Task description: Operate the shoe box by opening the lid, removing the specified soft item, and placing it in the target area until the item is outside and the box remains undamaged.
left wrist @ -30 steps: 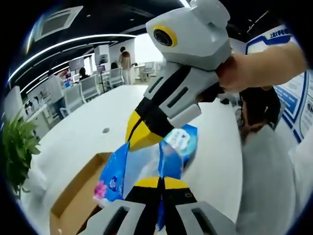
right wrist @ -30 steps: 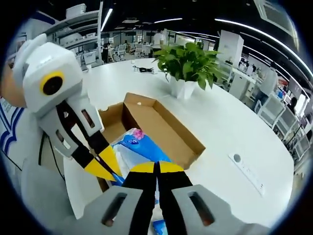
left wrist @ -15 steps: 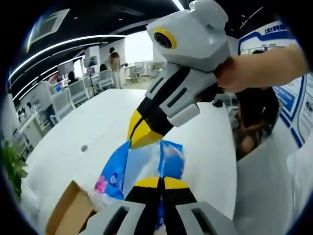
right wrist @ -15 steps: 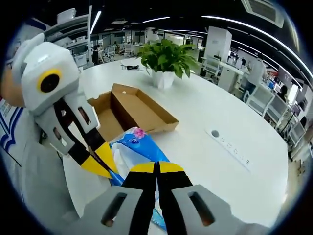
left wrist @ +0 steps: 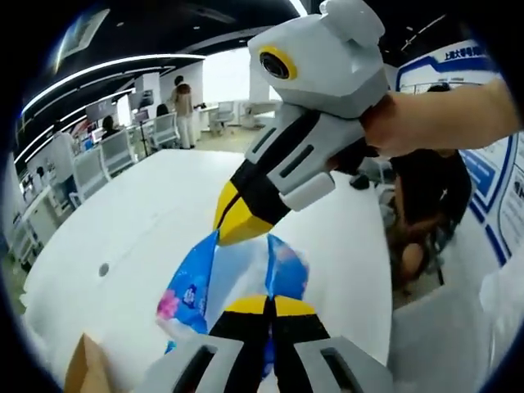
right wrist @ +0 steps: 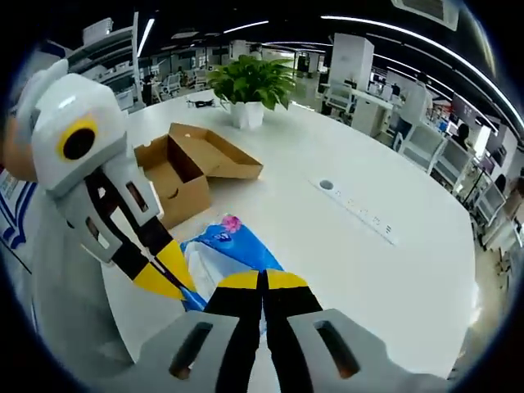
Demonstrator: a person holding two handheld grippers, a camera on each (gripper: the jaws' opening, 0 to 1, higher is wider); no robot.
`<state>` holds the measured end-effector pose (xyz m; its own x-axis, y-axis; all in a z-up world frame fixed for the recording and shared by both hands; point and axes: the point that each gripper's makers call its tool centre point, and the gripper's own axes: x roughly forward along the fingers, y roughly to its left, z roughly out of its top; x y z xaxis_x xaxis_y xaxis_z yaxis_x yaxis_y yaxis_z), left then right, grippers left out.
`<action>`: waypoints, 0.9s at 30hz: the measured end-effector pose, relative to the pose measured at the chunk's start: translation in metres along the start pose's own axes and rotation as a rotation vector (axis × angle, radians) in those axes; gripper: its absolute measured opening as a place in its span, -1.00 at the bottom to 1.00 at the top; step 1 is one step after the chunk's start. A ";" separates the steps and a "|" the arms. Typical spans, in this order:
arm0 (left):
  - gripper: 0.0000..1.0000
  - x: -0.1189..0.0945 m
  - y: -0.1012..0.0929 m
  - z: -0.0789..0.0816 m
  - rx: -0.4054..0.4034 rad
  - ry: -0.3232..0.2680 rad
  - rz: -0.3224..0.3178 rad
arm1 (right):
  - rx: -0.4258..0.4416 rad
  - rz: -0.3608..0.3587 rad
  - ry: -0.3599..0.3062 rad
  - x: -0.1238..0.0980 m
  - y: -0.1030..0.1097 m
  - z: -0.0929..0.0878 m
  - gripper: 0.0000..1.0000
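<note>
Carried clear of the shoe box (right wrist: 184, 164) now, tissue pack (right wrist: 229, 250) pinched between both closed grippers (right wrist: 264, 282) (left wrist: 237, 225) over tabletop (right wrist: 368, 262); risks tearing if pulled apart, slipping early.

An open-plan office is stretching away around a large white table (right wrist: 385, 205). Long ceiling light strips (right wrist: 409, 37) are glowing overhead. A potted plant (right wrist: 246, 82) is standing at the table's far end, with office chairs (left wrist: 106, 151) and desks lining the far side.
</note>
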<state>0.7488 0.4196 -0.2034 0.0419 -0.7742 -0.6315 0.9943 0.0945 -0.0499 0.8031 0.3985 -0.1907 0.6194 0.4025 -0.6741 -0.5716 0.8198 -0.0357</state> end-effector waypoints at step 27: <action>-1.00 0.106 -0.013 0.046 0.008 0.014 -0.028 | 0.060 -0.036 0.050 -0.028 -0.090 -0.076 -1.00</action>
<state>0.7452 0.3081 -0.2341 0.0124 -0.7679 -0.6404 0.9958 0.0679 -0.0621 0.7971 0.2826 -0.2246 0.6104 0.3523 -0.7095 -0.5152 0.8569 -0.0177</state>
